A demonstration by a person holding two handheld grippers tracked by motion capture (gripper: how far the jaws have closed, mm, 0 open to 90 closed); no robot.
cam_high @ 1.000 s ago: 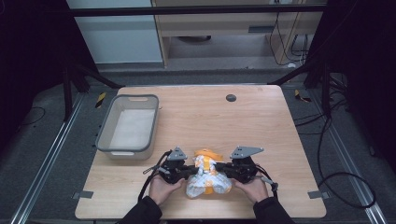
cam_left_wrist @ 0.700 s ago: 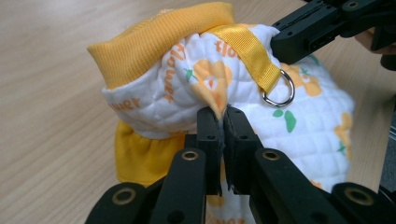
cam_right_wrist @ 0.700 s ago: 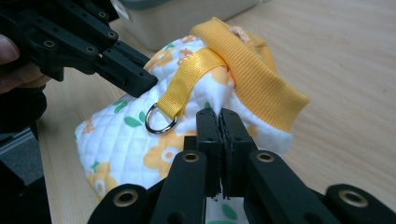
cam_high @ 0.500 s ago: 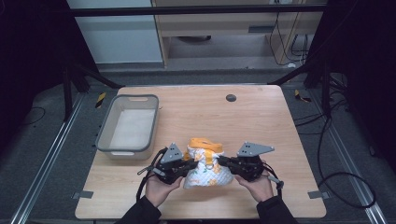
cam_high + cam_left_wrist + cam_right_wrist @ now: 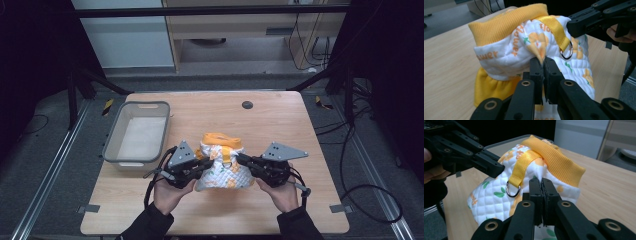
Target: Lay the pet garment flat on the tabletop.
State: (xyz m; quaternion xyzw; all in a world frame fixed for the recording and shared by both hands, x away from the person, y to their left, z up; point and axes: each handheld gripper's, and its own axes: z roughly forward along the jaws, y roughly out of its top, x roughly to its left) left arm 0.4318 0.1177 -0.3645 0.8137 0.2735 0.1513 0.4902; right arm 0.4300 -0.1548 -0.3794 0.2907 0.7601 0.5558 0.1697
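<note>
here each tool point(image 5: 543, 65) point(image 5: 541, 185) is clamped tight on the quilted garment point(image 5: 220, 167).

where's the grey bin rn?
In the high view the grey bin sits on the table's left half, up and left of the left gripper and the quilted garment held between the two grippers, apart from both.

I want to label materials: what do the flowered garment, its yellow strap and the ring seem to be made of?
The garment looks like soft quilted cotton, going by its stitched grid and printed flowers, with ribbed knit yellow trim. The strap looks like woven nylon webbing with a slight sheen. The ring seems to be polished metal, since it is shiny and silver.
</note>
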